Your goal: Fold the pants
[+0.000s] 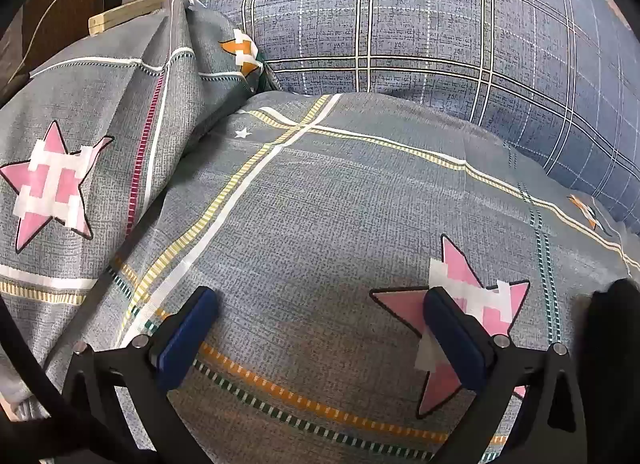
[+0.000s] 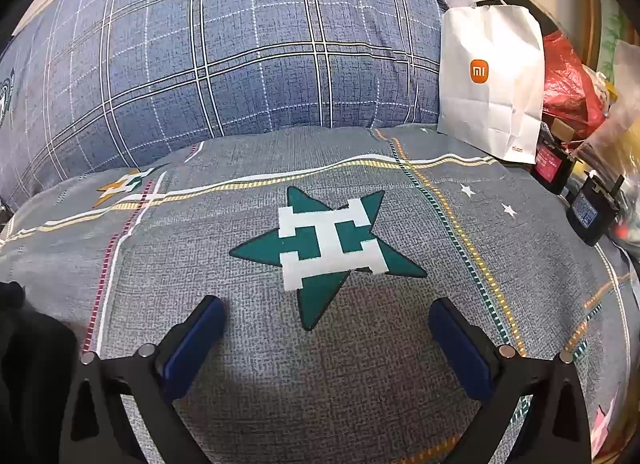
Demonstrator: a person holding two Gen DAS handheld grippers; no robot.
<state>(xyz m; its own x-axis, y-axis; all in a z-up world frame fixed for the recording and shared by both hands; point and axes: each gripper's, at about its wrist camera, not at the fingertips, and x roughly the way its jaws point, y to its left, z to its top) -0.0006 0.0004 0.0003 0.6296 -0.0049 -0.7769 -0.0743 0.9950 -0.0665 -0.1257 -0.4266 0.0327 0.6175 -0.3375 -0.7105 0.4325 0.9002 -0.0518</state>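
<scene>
My left gripper (image 1: 320,300) is open and empty, low over a grey bedsheet (image 1: 320,204) printed with stars. My right gripper (image 2: 326,312) is open and empty over the same sheet (image 2: 240,324), just below a green star print (image 2: 332,248). A dark, blurred piece of black fabric shows at the right edge of the left wrist view (image 1: 612,336) and at the left edge of the right wrist view (image 2: 28,344); I cannot tell whether it is the pants. Neither gripper touches it.
A blue plaid quilt (image 1: 440,24) (image 2: 220,44) is piled along the back. A pillow (image 1: 80,144) lies at left. A power strip (image 1: 124,12) sits behind it. A white paper bag (image 2: 492,84), red plastic bag (image 2: 568,80) and small dark boxes (image 2: 592,212) crowd the right.
</scene>
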